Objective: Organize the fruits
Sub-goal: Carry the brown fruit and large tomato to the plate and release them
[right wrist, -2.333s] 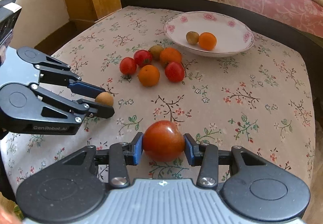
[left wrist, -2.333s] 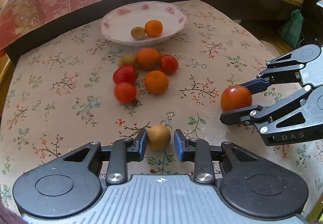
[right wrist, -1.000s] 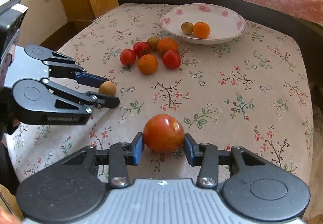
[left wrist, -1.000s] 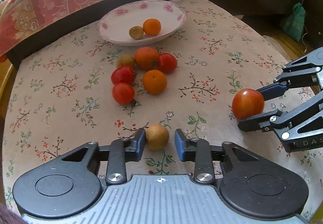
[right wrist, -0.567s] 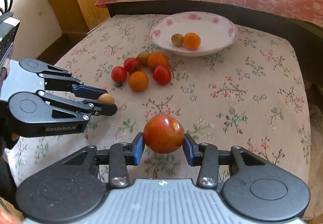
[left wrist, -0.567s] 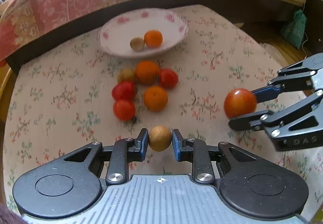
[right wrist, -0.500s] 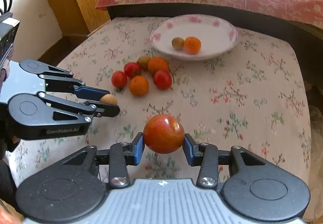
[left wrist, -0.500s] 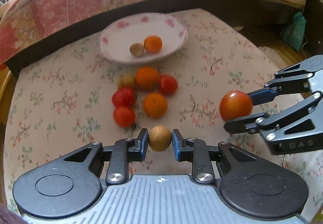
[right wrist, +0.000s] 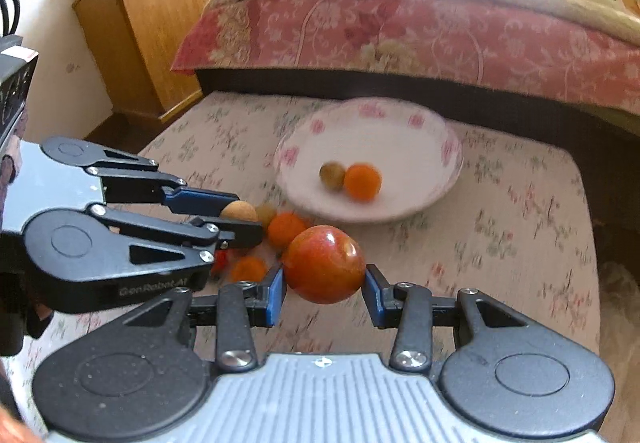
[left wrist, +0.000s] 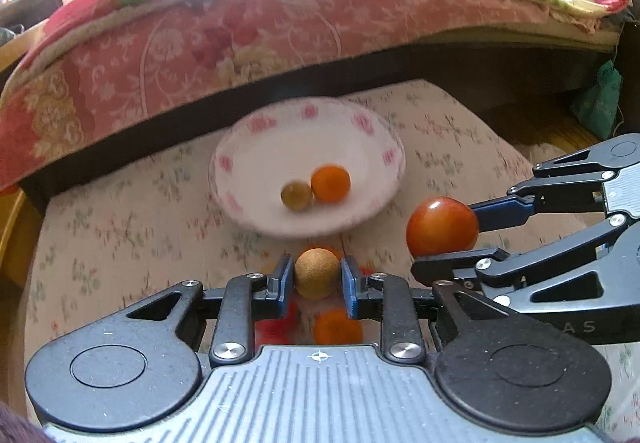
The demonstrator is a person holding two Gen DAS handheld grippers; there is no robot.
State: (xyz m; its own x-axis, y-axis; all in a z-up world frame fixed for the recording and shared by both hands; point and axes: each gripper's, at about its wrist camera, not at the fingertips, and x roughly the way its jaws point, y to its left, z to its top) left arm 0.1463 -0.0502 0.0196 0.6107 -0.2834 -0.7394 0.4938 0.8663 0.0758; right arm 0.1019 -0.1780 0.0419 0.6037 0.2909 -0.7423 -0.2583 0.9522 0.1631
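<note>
Both claws have lifted off the table and swung in toward the plate (left wrist: 394, 157), which now sits far closer than it did a moment back! Left claw (left wrist: 316, 279) is clamped tight on the small brown fruit (left wrist: 316, 278), carried in the air just short of the plate's near rim, at twelve o'clock from the camera. Right claw (right wrist: 324, 285) is pinched on the big tomato (right wrist: 324, 263), jaws partly spread around its width, hanging at about seven o'clock from the plate. Already in the plate: an orange (left wrist: 330, 184) touching a small greenish fruit (left wrist: 296, 195). Loose fruit (right wrist: 286, 229) still waits on the flowered table (right wrist: 520, 235) under the claws. Now the danger, as I read it: the two claws are travelling side by side, very near each other, so a clash at the rim could knock a fruit free. Tomato skin is smooth and round, and a squeeze off-centre could pop it out. Let go too high and either fruit may roll, bump the pair inside, or hop the shallow rim.
</note>
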